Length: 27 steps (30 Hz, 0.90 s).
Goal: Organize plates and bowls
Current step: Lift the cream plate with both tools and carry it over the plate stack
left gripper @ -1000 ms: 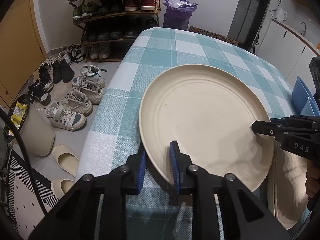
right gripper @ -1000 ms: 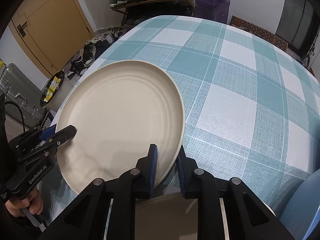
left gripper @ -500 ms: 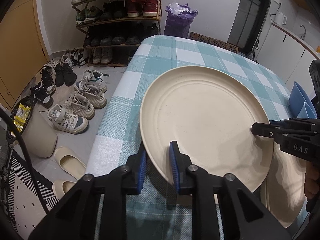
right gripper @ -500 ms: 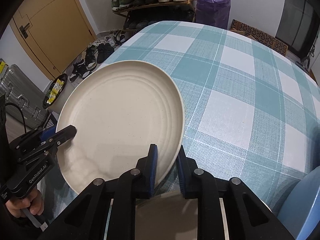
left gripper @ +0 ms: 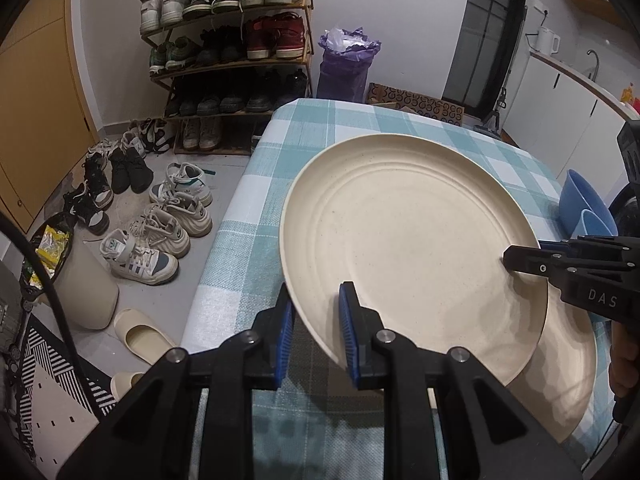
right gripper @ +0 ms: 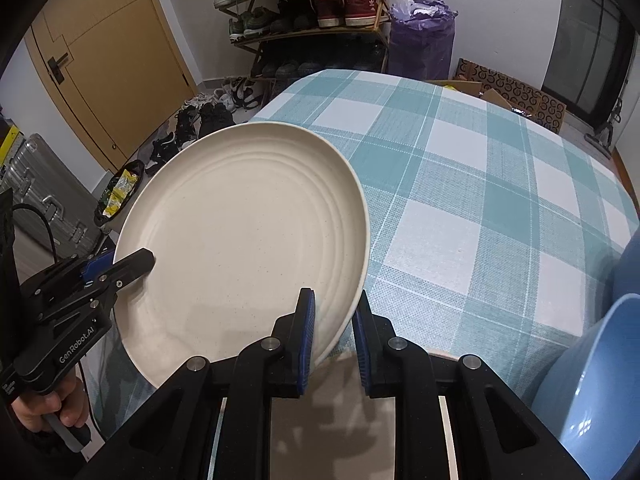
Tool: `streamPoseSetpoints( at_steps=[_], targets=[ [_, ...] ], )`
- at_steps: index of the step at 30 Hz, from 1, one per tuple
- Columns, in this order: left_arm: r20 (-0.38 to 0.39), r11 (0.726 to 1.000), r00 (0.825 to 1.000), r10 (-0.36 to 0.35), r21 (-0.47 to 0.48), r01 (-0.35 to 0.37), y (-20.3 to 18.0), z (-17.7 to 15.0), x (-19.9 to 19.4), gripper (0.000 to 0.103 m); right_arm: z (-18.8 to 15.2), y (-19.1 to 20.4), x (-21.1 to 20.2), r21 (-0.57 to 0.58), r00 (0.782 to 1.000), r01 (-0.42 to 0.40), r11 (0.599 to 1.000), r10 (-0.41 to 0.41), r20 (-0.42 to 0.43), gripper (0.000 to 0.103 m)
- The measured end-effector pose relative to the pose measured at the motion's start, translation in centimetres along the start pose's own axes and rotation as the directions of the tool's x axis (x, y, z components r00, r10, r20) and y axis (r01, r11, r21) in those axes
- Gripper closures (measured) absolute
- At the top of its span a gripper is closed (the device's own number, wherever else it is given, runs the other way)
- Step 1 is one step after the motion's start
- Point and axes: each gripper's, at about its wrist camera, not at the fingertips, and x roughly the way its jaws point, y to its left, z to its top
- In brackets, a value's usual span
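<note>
A large cream plate [left gripper: 412, 240] [right gripper: 248, 236] with ridged rings hangs in the air above the checked table, held from two sides. My left gripper [left gripper: 316, 316] is shut on its near left rim. My right gripper [right gripper: 334, 320] is shut on the opposite rim and shows in the left wrist view as a black finger [left gripper: 532, 262] on the plate's right edge. A second cream plate [left gripper: 568, 376] lies on the table under the lifted one. Blue bowls [left gripper: 582, 208] stand at the table's right edge, and one blue bowl [right gripper: 600, 380] fills the right wrist view's lower right corner.
The table wears a teal and white checked cloth [right gripper: 460, 184]. On the floor to the left lie several shoes [left gripper: 160, 216], a pale bin [left gripper: 84, 284] and slippers [left gripper: 140, 336]. A shoe rack [left gripper: 232, 52] and a purple bag [left gripper: 346, 64] stand by the far wall. A person's hand [right gripper: 44, 412] grips the left handle.
Both grippers have risen with the plate between them. The table top now lies farther below, and more of the plate underneath shows.
</note>
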Motion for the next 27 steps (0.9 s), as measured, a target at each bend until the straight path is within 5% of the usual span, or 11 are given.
streamPoseSetpoints(
  at_steps=[27],
  targets=[
    [0.051,0.993,0.997,-0.057,0.103,0.052,-6.5,-0.6,-4.8,0.083,-5.4,-3.5,-8.4,0.059,0.996,0.043,0.997,-0.048,0.080,0.084]
  ],
)
